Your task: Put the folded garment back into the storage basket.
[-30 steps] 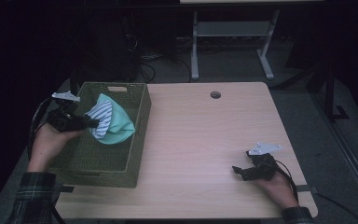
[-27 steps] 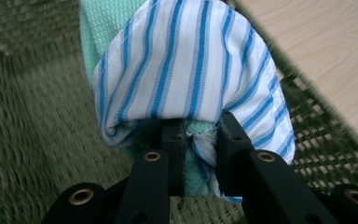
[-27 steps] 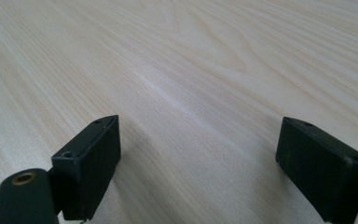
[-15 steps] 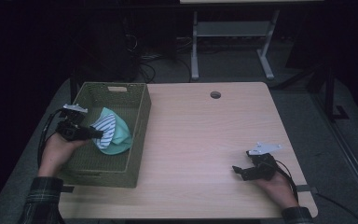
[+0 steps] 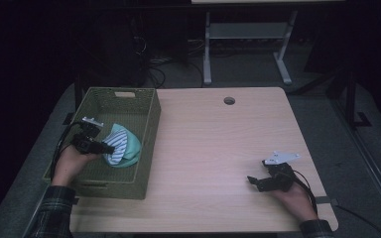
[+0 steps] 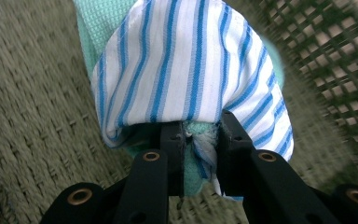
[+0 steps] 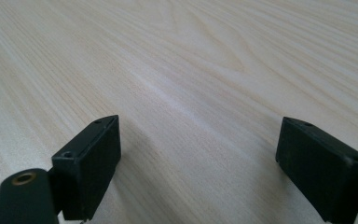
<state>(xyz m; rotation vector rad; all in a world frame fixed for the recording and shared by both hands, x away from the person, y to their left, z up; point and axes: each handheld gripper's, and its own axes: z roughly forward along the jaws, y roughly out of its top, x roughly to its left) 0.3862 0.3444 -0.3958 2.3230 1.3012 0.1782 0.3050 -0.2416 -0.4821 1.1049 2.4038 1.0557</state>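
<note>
A bundle of cloth, blue-and-white striped cloth (image 5: 115, 145) (image 6: 186, 70) over mint-green cloth (image 5: 131, 148), hangs low inside the olive woven basket (image 5: 129, 188) at the table's left. My left gripper (image 5: 108, 148) (image 6: 200, 140) reaches into the basket from the left and is shut on a fold of that cloth; the pinched fabric bunches between the black jaws. My right gripper (image 5: 252, 181) (image 7: 198, 158) rests on the bare wood near the front right corner, open, with nothing between its fingers.
The light wooden table (image 5: 218, 148) has a round cable hole (image 5: 229, 100) near its far edge. Beyond the table stands a white metal frame (image 5: 243, 44) on a dark floor with cables. The basket's mesh wall (image 6: 335, 60) rises close on the right of the left gripper.
My left gripper has sunk with the cloth bundle, from above the basket's rim down into the basket. The right gripper has stayed where it was.
</note>
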